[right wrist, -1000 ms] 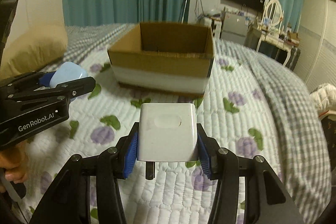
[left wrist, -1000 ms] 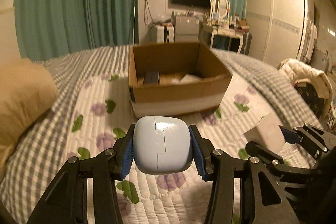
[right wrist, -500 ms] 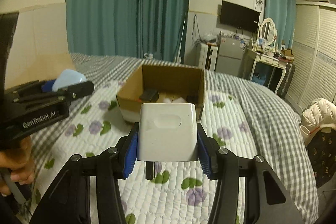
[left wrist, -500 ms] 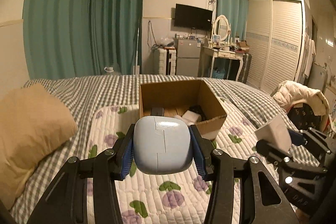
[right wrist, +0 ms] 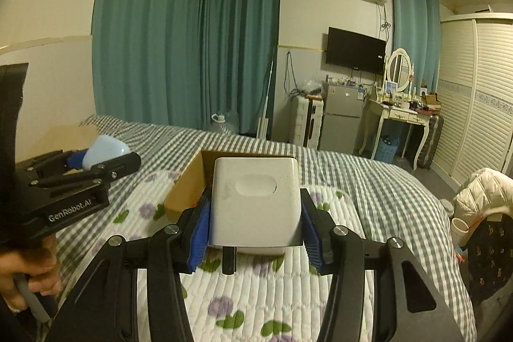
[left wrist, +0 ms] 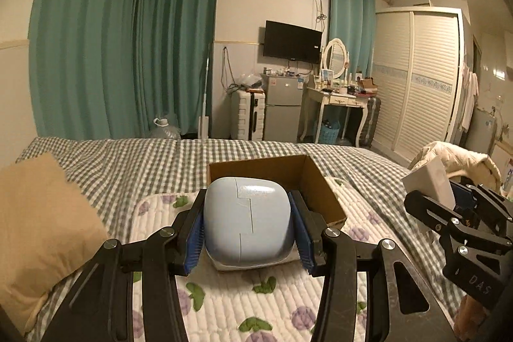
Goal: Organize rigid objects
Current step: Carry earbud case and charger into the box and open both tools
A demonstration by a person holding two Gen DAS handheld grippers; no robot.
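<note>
My left gripper [left wrist: 249, 223] is clamped on a pale blue rounded case [left wrist: 248, 220]; my right gripper [right wrist: 255, 221] is clamped on a white charger block [right wrist: 256, 204], its prong pointing down. Both loads hang above the quilt, near the open cardboard box [left wrist: 320, 191], whose rim is unobstructed. The box sits on a floral quilt [right wrist: 282, 303] over a checked bedspread [left wrist: 134, 162]. The left tool body reads "GenRobot.AI" [right wrist: 70, 210].

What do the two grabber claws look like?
Both are black, with angular arms joined by silver screws and blue ribbed pads inside the fingers. The left gripper has white "GenRobot.AI" lettering on its side. The right gripper looks the same. No sleeves show.
</note>
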